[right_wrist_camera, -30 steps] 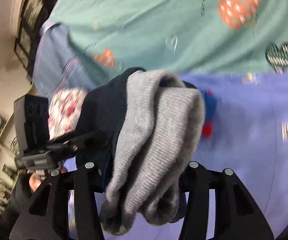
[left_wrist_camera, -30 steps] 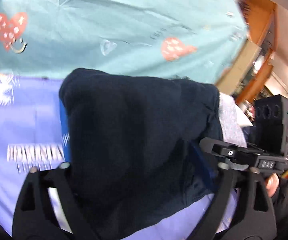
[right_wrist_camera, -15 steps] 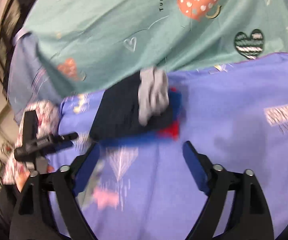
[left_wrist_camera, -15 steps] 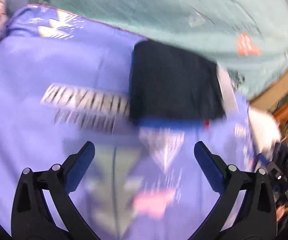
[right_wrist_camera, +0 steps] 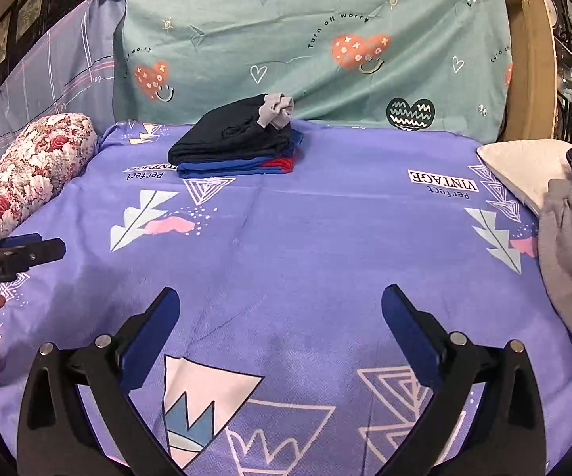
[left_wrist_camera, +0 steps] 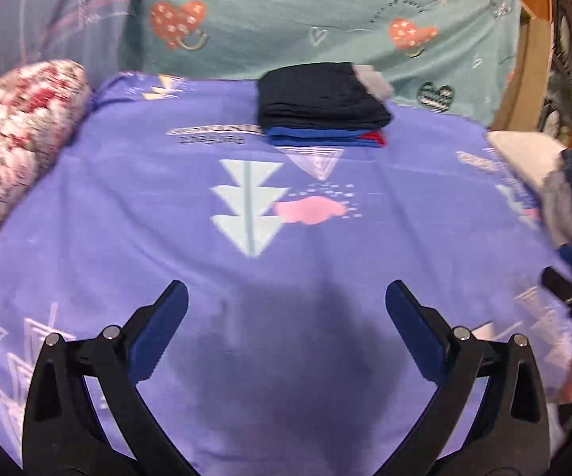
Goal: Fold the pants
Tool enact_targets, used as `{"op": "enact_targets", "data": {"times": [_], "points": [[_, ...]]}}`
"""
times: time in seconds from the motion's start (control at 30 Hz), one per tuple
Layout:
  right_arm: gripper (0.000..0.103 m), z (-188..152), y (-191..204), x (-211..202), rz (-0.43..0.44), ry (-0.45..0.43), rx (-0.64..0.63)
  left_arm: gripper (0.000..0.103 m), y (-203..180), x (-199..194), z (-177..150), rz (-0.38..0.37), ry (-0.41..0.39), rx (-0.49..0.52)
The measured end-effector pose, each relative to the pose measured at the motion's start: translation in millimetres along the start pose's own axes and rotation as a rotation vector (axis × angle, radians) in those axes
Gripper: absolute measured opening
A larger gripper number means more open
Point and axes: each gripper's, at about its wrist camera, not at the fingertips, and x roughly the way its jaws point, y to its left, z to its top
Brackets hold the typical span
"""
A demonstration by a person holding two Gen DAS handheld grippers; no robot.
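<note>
The folded dark navy pants (left_wrist_camera: 321, 95) with a grey waistband lie on top of a folded blue and red garment (left_wrist_camera: 325, 137) at the far edge of the purple sheet. The same stack shows in the right wrist view, pants (right_wrist_camera: 230, 135) on top. My left gripper (left_wrist_camera: 286, 333) is open and empty, well back from the stack over the sheet. My right gripper (right_wrist_camera: 280, 337) is open and empty too, also well short of the stack. The left gripper's body (right_wrist_camera: 12, 258) shows at the left edge of the right wrist view.
A purple printed sheet (right_wrist_camera: 305, 246) covers the bed. A teal heart-print cloth (right_wrist_camera: 305, 39) hangs behind. A floral bolster (right_wrist_camera: 28, 174) lies at left. A white pillow (right_wrist_camera: 523, 174) and a pile of grey and dark clothes (right_wrist_camera: 571, 246) lie at right.
Both grippers let go of the folded pants on the stack, opened, and pulled back toward the near side of the bed.
</note>
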Motion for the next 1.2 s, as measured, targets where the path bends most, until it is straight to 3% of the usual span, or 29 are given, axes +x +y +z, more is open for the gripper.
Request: {"op": "enact_targets", "data": {"times": [0.13, 0.23, 0.4, 1.2], "points": [[0.102, 11, -8, 5, -0.06, -0.031, 0.012, 0.101, 8, 0, -2, 0.106, -0.079, 0.017], [0.102, 6, -13, 6, -0.1, -0.098, 0.015, 0.101, 16, 3, -5, 0.12, -0.097, 0.0], [0.102, 4, -26, 21, -0.092, -0.012, 0.077, 0.101, 13, 17, -10, 0.131, -0.045, 0.023], [0.102, 2, -14, 12, -0.118, -0.053, 0.015, 0.101, 18, 17, -11, 0.13, -0.033, 0.0]]}}
